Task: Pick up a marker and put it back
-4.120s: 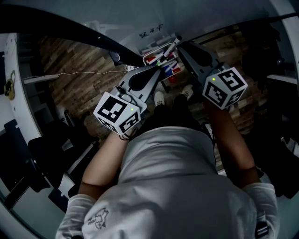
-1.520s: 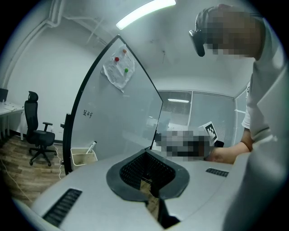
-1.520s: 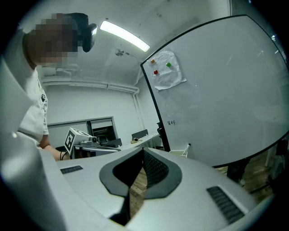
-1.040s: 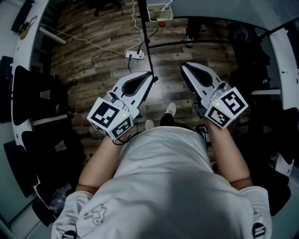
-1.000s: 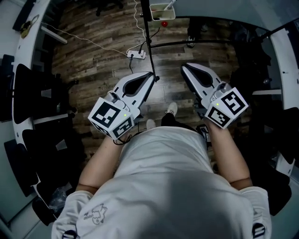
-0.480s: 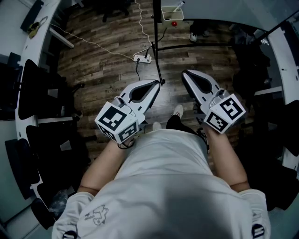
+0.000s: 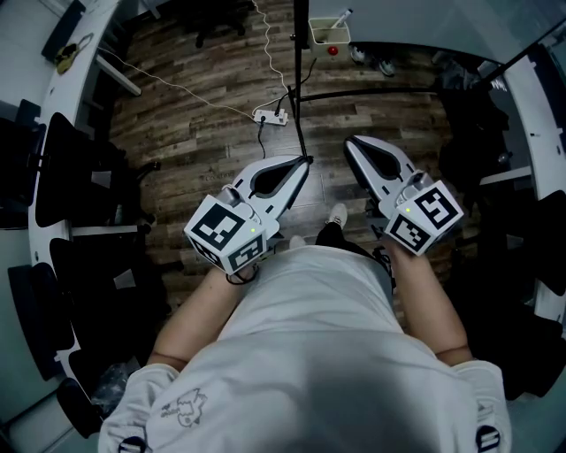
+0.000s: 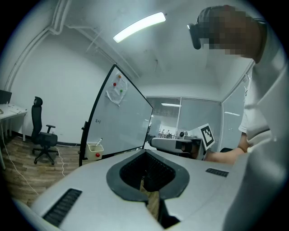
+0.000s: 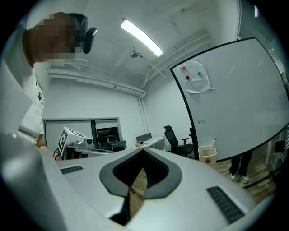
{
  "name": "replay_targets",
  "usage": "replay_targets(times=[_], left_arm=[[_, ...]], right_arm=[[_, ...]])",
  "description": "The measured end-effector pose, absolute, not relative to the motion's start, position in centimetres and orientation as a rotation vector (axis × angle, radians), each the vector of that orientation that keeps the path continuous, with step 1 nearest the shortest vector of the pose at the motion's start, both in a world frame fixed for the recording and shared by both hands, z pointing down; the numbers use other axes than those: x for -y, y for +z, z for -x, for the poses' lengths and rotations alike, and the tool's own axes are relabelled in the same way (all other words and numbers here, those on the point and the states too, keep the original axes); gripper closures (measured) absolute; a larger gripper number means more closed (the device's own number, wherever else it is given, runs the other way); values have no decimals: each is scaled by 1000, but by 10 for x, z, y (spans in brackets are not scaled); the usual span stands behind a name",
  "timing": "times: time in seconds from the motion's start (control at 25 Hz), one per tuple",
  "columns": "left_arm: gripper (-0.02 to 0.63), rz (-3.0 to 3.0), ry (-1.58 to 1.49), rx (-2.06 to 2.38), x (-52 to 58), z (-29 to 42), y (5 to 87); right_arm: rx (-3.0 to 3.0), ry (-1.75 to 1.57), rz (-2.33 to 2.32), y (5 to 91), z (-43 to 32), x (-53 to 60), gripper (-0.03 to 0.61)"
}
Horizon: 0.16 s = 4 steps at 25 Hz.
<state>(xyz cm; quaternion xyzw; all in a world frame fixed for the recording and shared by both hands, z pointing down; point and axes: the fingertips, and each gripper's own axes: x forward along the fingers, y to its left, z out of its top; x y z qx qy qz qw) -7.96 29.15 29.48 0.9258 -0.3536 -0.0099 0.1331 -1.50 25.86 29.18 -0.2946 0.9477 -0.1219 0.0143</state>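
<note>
A marker [image 7: 341, 15] stands tilted in a small white tray [image 7: 329, 32] at the foot of the whiteboard, at the top of the head view. The same tray [image 8: 95, 149] shows far off in the left gripper view, and the tray [image 9: 207, 154] with its marker [image 9: 213, 143] in the right gripper view. My left gripper [image 7: 303, 162] and right gripper [image 7: 351, 142] hover side by side over the wooden floor, well short of the tray. Both are shut, tips touching, with nothing between the jaws. The left gripper [image 8: 145, 151] and the right gripper [image 9: 143, 149] each point past the whiteboard.
The whiteboard's black stand [image 7: 301, 97] rises in front of me. A power strip [image 7: 270, 116] with a white cable lies on the floor. Office chairs [image 8: 43, 144] and desks line the left side. Another person's feet [image 7: 371, 60] stand by the board.
Four seconds ago my right gripper held a marker at the tray. Now both grippers are empty and far back from the tray. Over the last second they barely shifted.
</note>
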Motion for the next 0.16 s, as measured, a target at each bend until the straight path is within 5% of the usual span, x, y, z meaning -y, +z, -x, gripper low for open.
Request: replay_targets(times=[0.16], left_arm=[[609, -2685, -34, 1024, -290, 81, 294]], right_arm=[[-2952, -394, 913, 293, 17, -257, 568]])
